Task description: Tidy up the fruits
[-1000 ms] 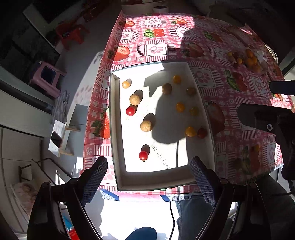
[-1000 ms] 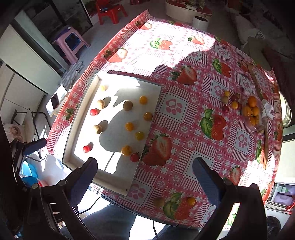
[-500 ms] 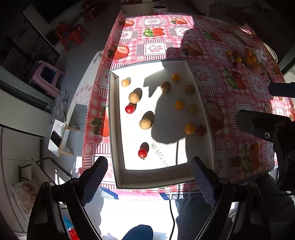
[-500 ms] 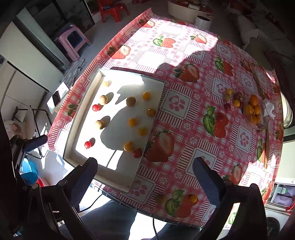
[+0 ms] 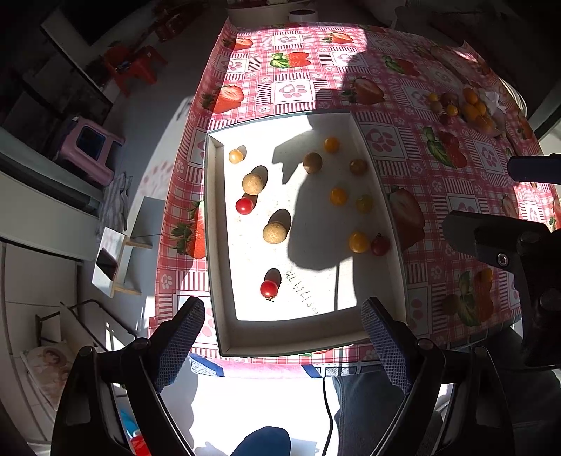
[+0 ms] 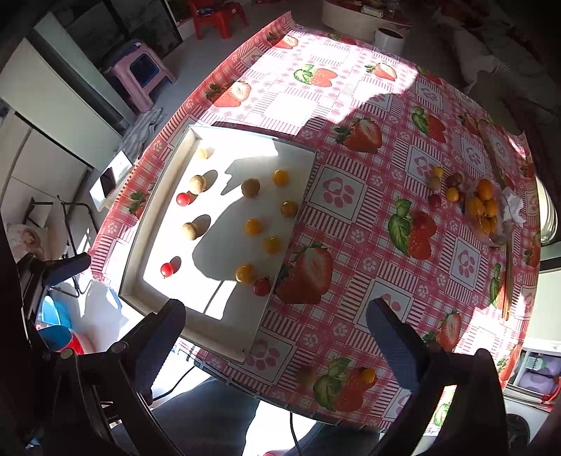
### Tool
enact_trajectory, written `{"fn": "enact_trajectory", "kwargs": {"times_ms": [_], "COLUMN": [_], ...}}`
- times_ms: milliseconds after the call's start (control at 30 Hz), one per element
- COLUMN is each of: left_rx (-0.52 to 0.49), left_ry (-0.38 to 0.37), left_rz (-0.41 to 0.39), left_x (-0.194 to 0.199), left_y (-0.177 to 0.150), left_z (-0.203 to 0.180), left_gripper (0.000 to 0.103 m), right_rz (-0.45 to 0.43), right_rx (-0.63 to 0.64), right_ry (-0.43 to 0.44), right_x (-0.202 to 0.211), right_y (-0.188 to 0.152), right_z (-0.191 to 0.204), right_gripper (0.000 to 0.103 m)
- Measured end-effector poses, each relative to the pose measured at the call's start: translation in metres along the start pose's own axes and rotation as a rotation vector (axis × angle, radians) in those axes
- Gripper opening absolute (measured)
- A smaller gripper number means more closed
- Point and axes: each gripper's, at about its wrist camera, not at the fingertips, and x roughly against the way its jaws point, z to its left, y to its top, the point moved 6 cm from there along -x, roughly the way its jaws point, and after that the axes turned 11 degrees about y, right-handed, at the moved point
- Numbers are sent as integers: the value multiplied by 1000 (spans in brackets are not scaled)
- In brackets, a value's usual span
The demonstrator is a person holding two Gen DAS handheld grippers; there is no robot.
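A white tray (image 5: 219,245) (image 6: 154,224) lies on the strawberry tablecloth with several small fruits in it: red cherry tomatoes (image 5: 269,289) (image 6: 167,269), beige longans (image 5: 275,233) (image 6: 189,231) and yellow tomatoes (image 5: 358,242) (image 6: 245,273). A pile of orange and dark fruits (image 5: 471,107) (image 6: 482,207) sits at the far right. My left gripper (image 5: 282,345) is open and empty above the tray's near edge. My right gripper (image 6: 277,345) is open and empty above the table's near edge; it also shows in the left wrist view (image 5: 491,196).
Two loose fruits (image 6: 368,375) lie near the table's front edge. A pink stool (image 6: 140,70) and red chair (image 6: 217,17) stand on the floor to the left. A stick (image 6: 506,280) lies at the right edge. A cable (image 5: 326,403) hangs below the table.
Both grippers have drawn back slightly toward me and the view has shifted a little. The fruits have not moved. Both grippers stay open.
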Motion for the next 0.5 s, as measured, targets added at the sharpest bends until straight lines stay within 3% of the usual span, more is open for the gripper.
{"fn": "enact_trajectory", "kwargs": {"times_ms": [500], "left_rx": [-18], "left_ry": [-12], "left_rz": [-3], "left_x": [0], "left_y": [0], "left_z": [-5], "left_gripper": [92], "right_rz": [20], "right_rx": [17], "right_ry": [4], "right_x": [-4], "right_y": [-4], "right_z": [-2], "right_gripper": [103]}}
